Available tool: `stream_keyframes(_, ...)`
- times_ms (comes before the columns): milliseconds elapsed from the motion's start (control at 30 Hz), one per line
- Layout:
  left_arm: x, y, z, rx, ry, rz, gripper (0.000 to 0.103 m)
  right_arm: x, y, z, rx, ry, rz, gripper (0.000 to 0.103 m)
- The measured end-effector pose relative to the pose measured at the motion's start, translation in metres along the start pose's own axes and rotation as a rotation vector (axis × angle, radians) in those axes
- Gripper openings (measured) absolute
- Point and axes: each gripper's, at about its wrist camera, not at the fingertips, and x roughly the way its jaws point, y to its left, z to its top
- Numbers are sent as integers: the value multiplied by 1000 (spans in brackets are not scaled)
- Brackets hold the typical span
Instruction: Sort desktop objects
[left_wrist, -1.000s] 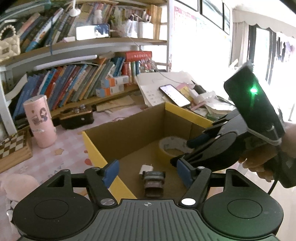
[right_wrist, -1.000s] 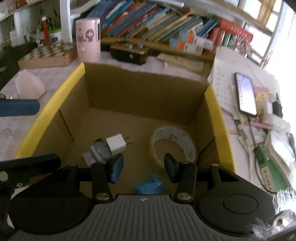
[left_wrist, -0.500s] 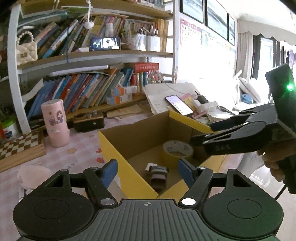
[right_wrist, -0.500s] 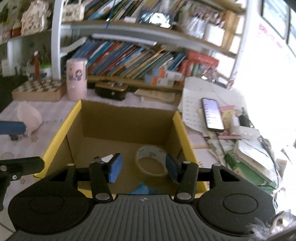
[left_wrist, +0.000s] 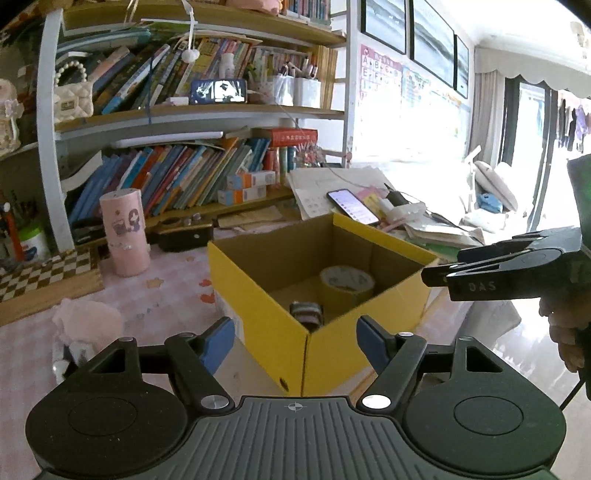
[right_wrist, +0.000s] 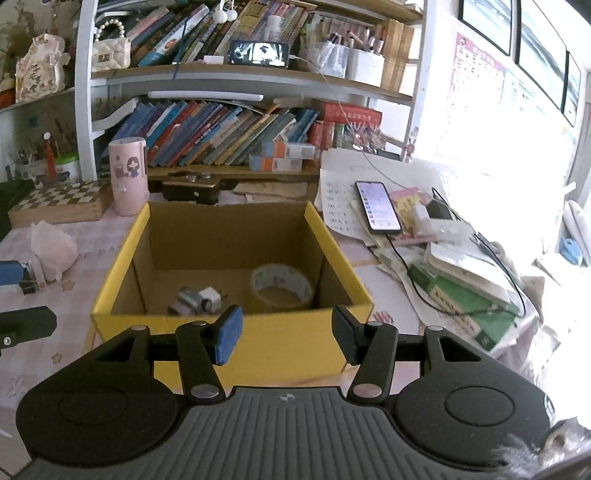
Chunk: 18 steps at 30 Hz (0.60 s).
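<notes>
Left wrist view: left gripper (left_wrist: 295, 341) jaws spread, empty; right gripper (right_wrist: 286, 334) likewise; tape roll (right_wrist: 281, 286) inside box (right_wrist: 229, 339).

Tape roll (right_wrist: 281, 286) in box (right_wrist: 236, 334), right of charger (right_wrist: 210, 295); phone (right_wrist: 377, 206) right.

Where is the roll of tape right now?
The roll of tape lies on the floor of the yellow cardboard box, towards its right side in the right wrist view, with the white charger plug to its left.
</notes>
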Motion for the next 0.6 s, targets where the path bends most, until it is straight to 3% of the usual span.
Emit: stream_keyframes(600,-78,-4,-73,-15,81,37,75,-79,64,-82,48,81,54,51)
